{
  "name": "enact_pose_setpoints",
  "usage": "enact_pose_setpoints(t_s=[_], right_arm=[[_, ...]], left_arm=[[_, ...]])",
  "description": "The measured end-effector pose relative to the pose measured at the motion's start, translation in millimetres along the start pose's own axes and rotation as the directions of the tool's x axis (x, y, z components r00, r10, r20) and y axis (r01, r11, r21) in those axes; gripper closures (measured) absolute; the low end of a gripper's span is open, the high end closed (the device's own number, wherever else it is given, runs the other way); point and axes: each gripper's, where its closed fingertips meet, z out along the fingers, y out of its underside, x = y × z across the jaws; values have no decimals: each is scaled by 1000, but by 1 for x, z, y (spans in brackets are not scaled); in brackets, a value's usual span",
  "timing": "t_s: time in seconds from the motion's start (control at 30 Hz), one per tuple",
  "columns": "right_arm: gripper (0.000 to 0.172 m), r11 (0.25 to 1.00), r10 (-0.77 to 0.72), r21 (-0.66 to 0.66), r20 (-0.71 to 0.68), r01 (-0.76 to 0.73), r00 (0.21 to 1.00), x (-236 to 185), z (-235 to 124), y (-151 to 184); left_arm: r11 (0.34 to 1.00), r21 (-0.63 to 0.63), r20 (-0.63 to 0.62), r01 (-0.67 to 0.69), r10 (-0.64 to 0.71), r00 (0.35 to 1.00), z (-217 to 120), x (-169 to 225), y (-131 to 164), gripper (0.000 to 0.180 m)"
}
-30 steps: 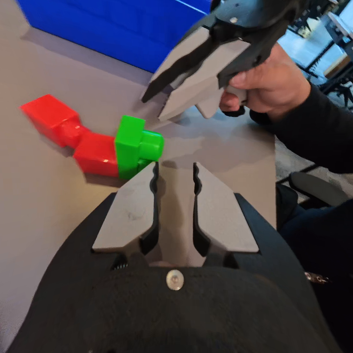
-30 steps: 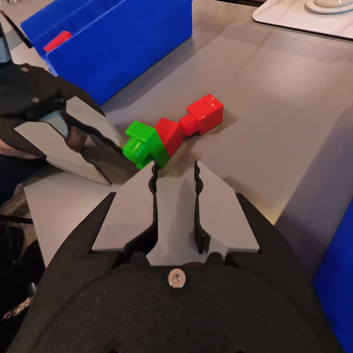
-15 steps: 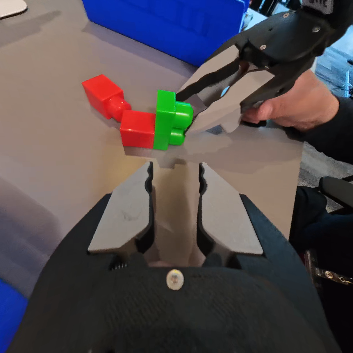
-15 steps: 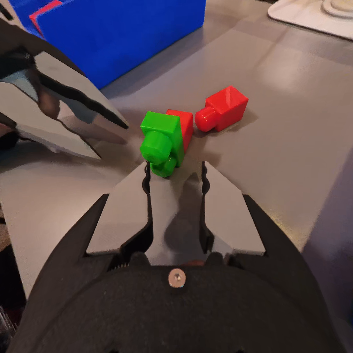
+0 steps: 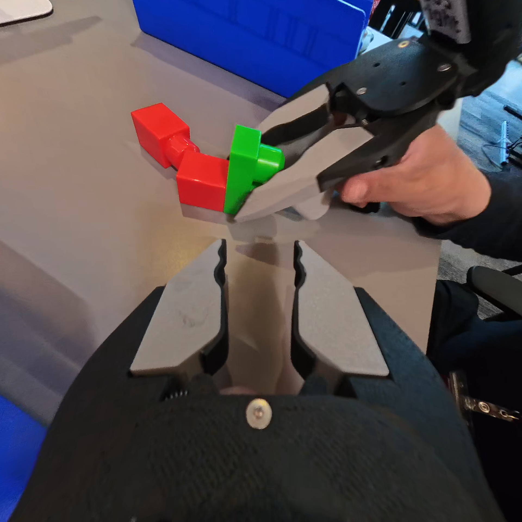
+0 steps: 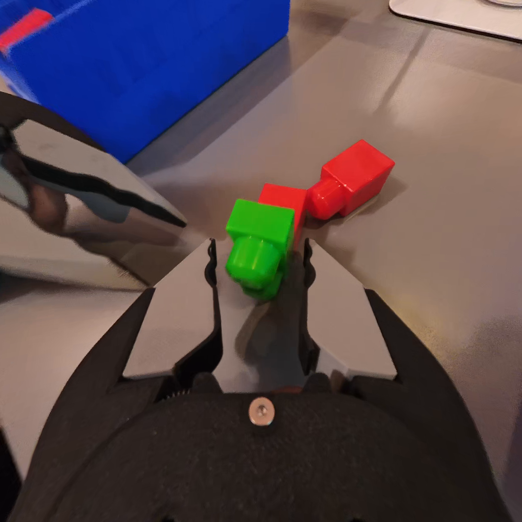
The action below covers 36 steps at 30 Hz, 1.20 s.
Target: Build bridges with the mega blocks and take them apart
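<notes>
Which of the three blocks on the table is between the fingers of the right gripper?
The green block, the only green one. Its studs sit between the right gripper's open fingers; both red blocks lie beyond it.

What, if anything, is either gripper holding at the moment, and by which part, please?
Nothing is held. The right gripper straddles the green block's studs without pressing; the left gripper is open and bare.

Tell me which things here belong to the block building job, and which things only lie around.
Belonging to the job:
- green block, between the right gripper's open fingers
- red block joined to it
- loose red block
- left gripper, open

Lying about:
- blue bin
- white pad at the table's far edge
</notes>
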Motion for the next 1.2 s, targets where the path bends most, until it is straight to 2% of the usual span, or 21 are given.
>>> enact_pose_setpoints(t_s=[0.07, 0.13, 0.17, 0.3, 0.43, 0.5, 0.57, 0.7, 0.87, 0.93, 1.03, 1.1, 1.2], right_arm=[[117, 1000, -21, -23, 8, 21, 1000, 1, 6, -1], [137, 997, -53, -53, 30, 55, 998, 3, 6, 4], [138, 995, -83, -61, 39, 85, 996, 6, 3, 6], [133, 990, -117, -71, 46, 120, 992, 27, -14, 12], [132, 990, -112, -67, 138, 122, 984, 33, -27, 17], [140, 985, -133, -85, 176, 150, 975, 34, -33, 25], [145, 985, -143, -80, 151, 156, 978, 41, -36, 28], [130, 992, -112, -44, 182, 122, 977, 34, -37, 24], [124, 986, -142, -62, 140, 152, 980, 37, -23, 19], [124, 985, -139, -76, 158, 152, 978, 37, -18, 18], [137, 985, -146, -67, 190, 161, 971, 36, -19, 16], [137, 984, -150, -67, 187, 165, 971, 40, -23, 19], [137, 985, -143, -65, 177, 157, 974, 44, -28, 22]], left_arm=[[1000, 5, -6, -4, 4, 1000, 1, 2, -1, 135], [1000, 1, -2, -14, 14, 1000, 2, 3, -1, 135], [1000, 1, 0, -18, 18, 1000, 2, 3, -1, 135], [1000, -4, -6, -20, 20, 1000, 4, 1, -2, 135], [1000, 18, 6, -15, 15, 1000, 10, -7, -16, 135], [999, 41, 26, 9, -10, 1000, 16, -16, -30, 135], [998, 54, 44, 35, -38, 998, 22, -24, -43, 135], [995, 77, 121, 61, -70, 990, 35, -46, -71, 134], [990, -12, 219, 140, -133, 966, 65, -85, -80, 134], [984, -68, 220, 166, -147, 964, 80, -94, -78, 134], [973, -140, 174, 183, -158, 972, 103, -93, -76, 131], [968, -202, 203, 151, -110, 973, 110, -98, -69, 141], [961, -224, 234, 159, -105, 967, 107, -102, -66, 141]])
